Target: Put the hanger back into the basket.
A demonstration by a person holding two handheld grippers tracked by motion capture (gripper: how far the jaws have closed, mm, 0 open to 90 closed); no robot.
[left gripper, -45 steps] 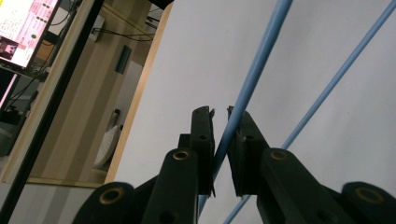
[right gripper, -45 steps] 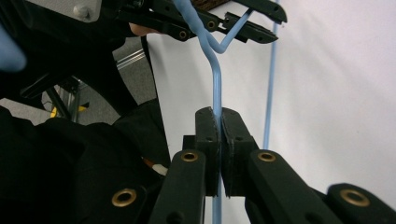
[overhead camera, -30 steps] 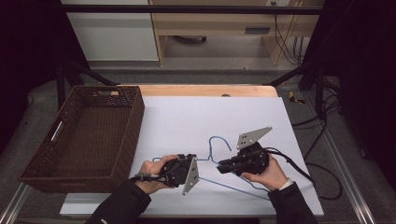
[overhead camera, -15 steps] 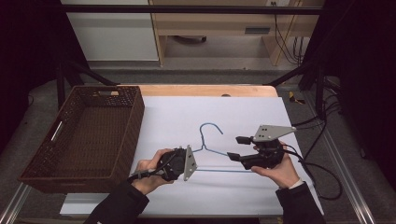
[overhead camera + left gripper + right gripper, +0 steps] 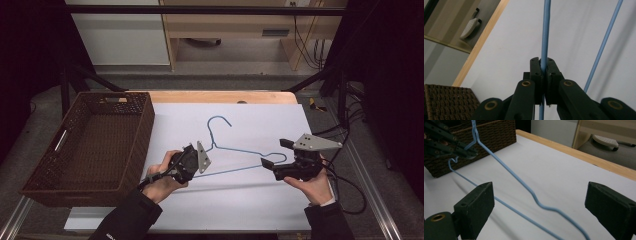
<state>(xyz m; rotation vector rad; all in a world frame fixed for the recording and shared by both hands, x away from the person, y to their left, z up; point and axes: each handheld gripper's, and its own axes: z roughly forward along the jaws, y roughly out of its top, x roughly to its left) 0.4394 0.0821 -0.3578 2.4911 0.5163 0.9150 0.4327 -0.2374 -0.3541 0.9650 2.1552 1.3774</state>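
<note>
Blue wire formed the hanger, which was held above the white-covered table with its long axis running across the table from the left claw toward the right claw, its hook pointing away from the person toward the table's far edge. In the left gripper view the left claw was seen pressed together on one wire run of the hanger, at the end nearer the brown wicker basket. The right claw was spread wide, its jaws standing to either side of the hanger's other end, where the wire bends round; no contact with the wire could be seen. The hanger's free shoulder thus lay directly ahead of, and between, the open right jaws, so that the right hand was judged the nearer to that end. A closing of the right claw there would be expected to place the hanger under a two-ended hold.
</note>
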